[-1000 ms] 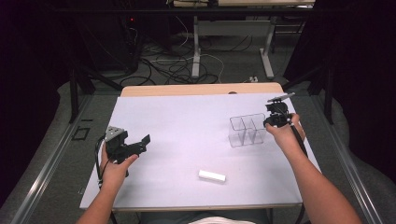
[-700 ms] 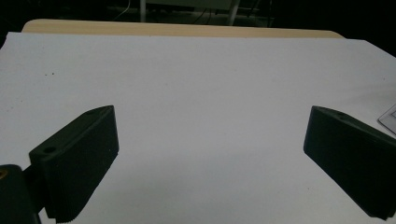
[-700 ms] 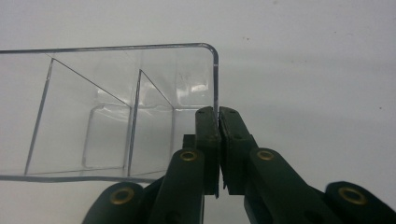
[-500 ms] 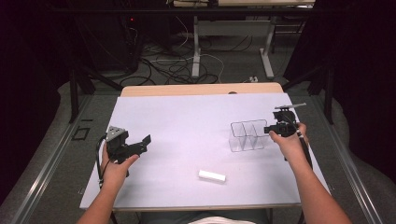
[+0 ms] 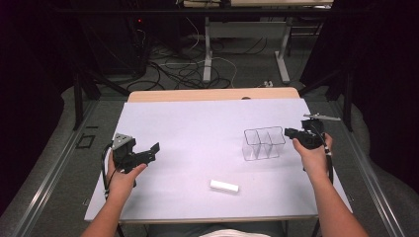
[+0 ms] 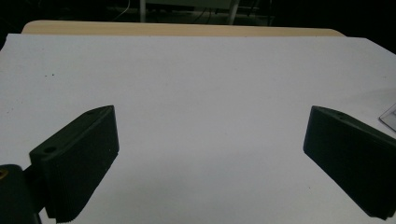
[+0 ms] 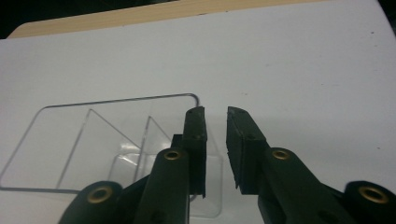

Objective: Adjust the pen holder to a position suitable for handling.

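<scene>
Both claws hold nothing: left claw (image 5: pixel 150 151) wide, right claw (image 7: pixel 215 135) narrowly parted.

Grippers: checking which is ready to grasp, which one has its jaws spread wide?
The left gripper: wide jaws over bare table. The right gripper shows a narrow gap.

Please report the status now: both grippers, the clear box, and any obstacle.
Left gripper open, empty. Right gripper nearly closed, empty, beside clear box. White block apart, no obstacle.

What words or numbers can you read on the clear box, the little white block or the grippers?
None: no word, number or label can be read.
Clear box: bare, see-through walls.
White block: plain, no print visible.
Left gripper and right gripper: black, unmarked.
</scene>
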`<control>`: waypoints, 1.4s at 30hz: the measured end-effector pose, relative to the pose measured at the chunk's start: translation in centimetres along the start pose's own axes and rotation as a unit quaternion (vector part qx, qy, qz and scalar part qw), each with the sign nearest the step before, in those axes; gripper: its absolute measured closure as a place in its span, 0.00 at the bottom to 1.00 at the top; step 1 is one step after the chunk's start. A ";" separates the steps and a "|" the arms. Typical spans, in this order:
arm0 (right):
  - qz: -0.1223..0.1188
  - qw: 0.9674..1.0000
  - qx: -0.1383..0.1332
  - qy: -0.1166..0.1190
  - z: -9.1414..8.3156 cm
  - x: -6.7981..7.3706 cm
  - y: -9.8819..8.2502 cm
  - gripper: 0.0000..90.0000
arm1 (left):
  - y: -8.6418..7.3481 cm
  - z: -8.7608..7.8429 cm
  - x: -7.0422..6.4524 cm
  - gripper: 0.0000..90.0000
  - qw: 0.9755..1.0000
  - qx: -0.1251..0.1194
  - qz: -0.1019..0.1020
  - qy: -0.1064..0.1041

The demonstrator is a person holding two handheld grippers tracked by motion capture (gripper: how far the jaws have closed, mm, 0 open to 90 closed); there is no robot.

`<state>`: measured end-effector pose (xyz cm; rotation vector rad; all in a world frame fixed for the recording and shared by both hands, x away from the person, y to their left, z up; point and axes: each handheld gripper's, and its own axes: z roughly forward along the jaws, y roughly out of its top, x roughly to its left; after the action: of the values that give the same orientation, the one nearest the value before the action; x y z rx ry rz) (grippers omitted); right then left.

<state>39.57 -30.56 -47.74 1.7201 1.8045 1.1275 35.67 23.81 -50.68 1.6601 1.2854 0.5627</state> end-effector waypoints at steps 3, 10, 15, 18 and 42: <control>-0.010 1.000 0.004 -0.016 0.5 -0.6 -0.5 0.98 | 0.0 0.1 0.0 0.04 1.000 -0.001 0.001 -0.001; -0.011 1.000 0.025 -0.007 1.5 -0.4 -1.4 1.00 | 0.0 0.0 -0.1 0.04 1.000 -0.001 0.001 -0.001; -0.026 0.999 0.023 -0.005 1.6 0.1 -1.6 1.00 | 0.0 0.0 0.0 0.04 1.000 -0.001 0.002 -0.001; -0.028 0.999 0.023 -0.012 1.5 0.4 -1.7 1.00 | 0.0 0.1 -0.1 0.04 1.000 -0.001 0.002 -0.001; -0.039 0.997 0.061 0.001 2.9 6.7 -1.9 1.00 | 0.1 0.1 -0.2 0.04 1.000 -0.001 0.002 0.000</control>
<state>39.44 -23.19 -49.36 1.6989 1.9602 1.0075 35.69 23.64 -50.60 1.6615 1.2804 0.5666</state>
